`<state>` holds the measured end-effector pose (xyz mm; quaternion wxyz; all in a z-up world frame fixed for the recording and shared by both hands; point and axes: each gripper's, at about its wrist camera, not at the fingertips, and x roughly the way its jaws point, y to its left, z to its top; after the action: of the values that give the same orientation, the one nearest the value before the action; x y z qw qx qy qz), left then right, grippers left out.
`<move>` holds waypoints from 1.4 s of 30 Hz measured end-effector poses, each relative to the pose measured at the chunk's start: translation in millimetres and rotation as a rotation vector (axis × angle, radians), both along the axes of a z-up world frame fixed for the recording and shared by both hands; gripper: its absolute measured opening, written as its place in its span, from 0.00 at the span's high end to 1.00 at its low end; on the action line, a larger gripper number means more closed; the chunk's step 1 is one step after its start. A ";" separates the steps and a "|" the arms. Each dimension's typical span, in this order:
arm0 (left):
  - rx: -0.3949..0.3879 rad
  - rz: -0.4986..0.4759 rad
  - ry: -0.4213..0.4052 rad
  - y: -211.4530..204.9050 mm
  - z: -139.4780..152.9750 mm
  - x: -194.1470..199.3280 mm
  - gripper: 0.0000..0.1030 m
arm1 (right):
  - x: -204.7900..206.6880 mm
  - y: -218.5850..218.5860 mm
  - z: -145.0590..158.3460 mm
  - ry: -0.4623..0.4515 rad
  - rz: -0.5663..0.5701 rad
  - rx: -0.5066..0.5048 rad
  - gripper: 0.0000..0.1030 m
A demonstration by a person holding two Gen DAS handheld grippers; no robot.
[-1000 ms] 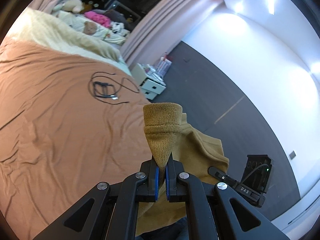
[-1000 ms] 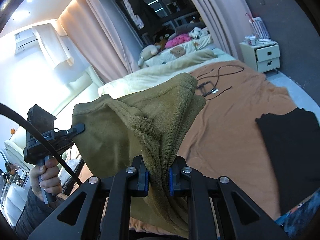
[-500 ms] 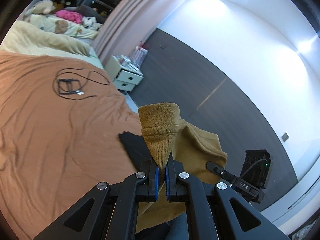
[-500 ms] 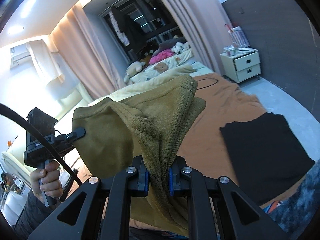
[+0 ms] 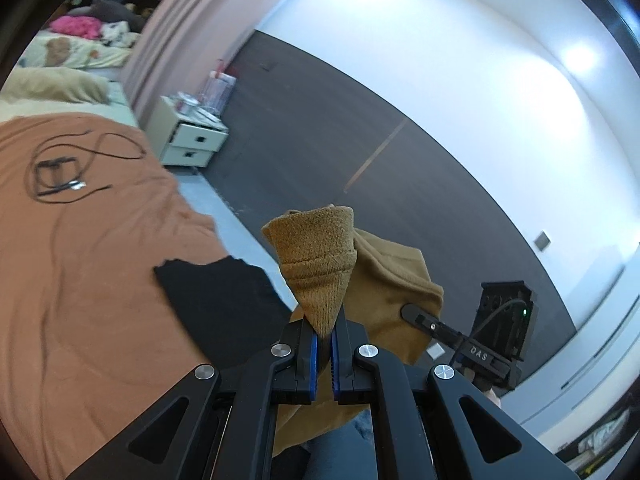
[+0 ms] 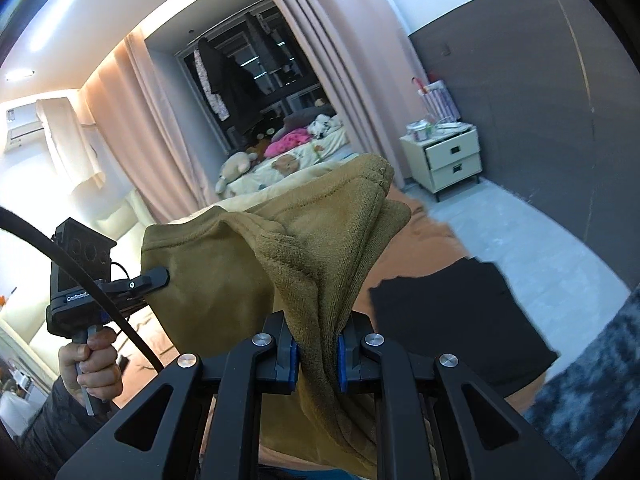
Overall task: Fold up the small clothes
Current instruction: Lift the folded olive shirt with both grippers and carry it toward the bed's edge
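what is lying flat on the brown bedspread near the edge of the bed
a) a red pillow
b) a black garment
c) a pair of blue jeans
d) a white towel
b: a black garment lies spread on the brown bedspread near the bed's edge, also seen in the left wrist view; the olive-brown garment is held up off the bed, pinched in both the left hand-held gripper and the right hand-held gripper.

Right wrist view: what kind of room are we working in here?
A bedroom, most likely: a bed with an orange-brown sheet, a second bed piled with soft toys by the dark window, a white nightstand with drawers, and long pink curtains.
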<state>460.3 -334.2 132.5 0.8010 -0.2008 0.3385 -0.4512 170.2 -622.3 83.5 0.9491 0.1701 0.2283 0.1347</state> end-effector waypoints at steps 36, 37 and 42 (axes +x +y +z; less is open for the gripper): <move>0.022 -0.135 0.202 -112.0 -98.9 74.9 0.96 | 15.1 66.0 -7.3 0.150 -0.198 -0.089 0.90; 0.032 -0.123 0.200 -111.3 -101.0 76.7 0.96 | 18.5 66.3 -6.0 0.156 -0.202 -0.093 0.90; 0.097 -0.095 0.151 -114.9 -105.8 89.5 0.96 | 37.7 68.4 -9.6 0.180 -0.219 -0.101 0.90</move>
<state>549.9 -449.1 26.7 0.7598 -0.1789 0.4283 -0.4552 207.9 -553.9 73.9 0.9411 0.1574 0.2992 0.0027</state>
